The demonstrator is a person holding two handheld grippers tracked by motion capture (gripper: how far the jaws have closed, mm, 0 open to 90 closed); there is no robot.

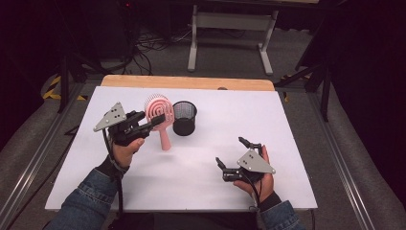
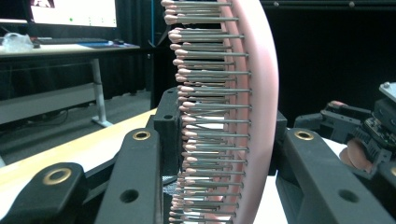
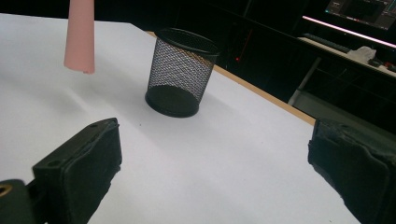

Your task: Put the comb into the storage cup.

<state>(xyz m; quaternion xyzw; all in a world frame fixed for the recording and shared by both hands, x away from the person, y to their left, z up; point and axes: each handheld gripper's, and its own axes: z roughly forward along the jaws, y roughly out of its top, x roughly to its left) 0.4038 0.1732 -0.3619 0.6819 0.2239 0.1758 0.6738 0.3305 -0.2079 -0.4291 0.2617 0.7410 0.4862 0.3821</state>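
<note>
A pink hairbrush [image 1: 165, 136] with metal bristles hangs above the white table [image 1: 230, 124], its handle pointing down. My left gripper [image 1: 160, 119] is shut on the brush's round head. In the left gripper view the bristled head [image 2: 252, 93] stands upright between the two black jaws of that gripper [image 2: 223, 123]. A black mesh cup [image 1: 185, 117] stands upright on the table just right of the brush. My right gripper [image 1: 230, 151] rests low near the front right, open, nothing between its jaws. The right gripper [image 3: 217, 163] faces the cup [image 3: 180, 72], with the brush handle [image 3: 80, 37] hanging at upper left.
A wooden strip [image 1: 186, 82] runs along the table's far edge. Beyond it a grey desk frame [image 1: 232, 28] and cables lie on the floor. Metal rails flank the table on both sides. My other gripper and the hand holding it [image 2: 369, 130] show at the right of the left gripper view.
</note>
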